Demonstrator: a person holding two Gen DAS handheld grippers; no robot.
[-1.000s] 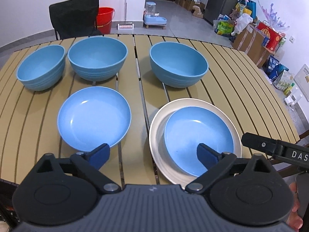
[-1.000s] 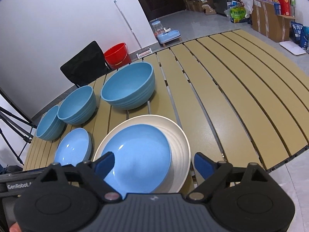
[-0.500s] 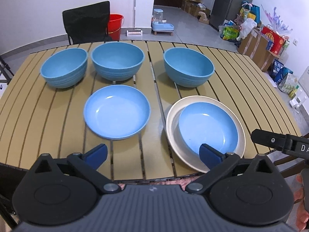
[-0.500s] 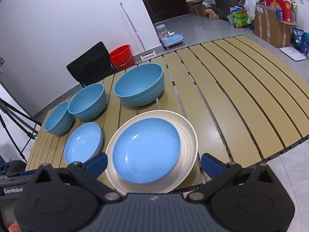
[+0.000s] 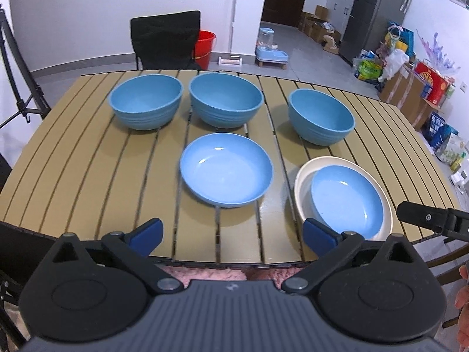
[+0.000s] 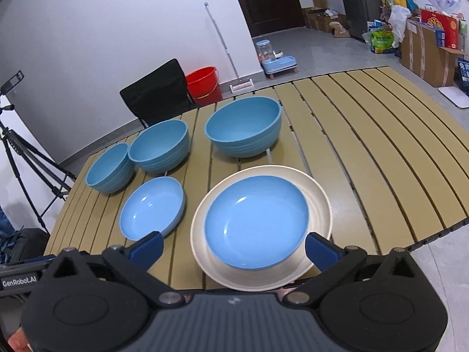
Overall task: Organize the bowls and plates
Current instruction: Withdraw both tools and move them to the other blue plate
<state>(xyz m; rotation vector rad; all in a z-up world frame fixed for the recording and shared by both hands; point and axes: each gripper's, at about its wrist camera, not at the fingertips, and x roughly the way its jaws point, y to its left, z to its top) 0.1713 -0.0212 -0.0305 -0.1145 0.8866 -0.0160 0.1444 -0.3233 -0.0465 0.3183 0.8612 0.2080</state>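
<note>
Three deep blue bowls stand in a row along the far side of the bench (image 5: pixel 88 176): the left bowl (image 5: pixel 145 101), the middle bowl (image 5: pixel 225 99) just beside it, the right bowl (image 5: pixel 321 116) a little apart. Nearer me lies a loose blue plate (image 5: pixel 225 169), and to its right a second blue plate (image 5: pixel 346 198) sits inside a cream plate (image 5: pixel 302 176) near the bench edge.

Both sets of my fingers are spread wide and hold nothing: the left fingers (image 5: pixel 231 233) hang over the near edge below the loose plate, the right fingers (image 6: pixel 234 248) over the stacked pair.

My guess is the loose plate goes next onto that stack. I would take it by its near rim, lift it level, and lower it centred so it nests.

Nothing lies between plate and stack, though my own right tool is close. A black chair (image 5: pixel 165 39), a red bucket (image 5: pixel 205 44) and a tripod (image 6: pixel 23 158) stand well beyond the bench.
</note>
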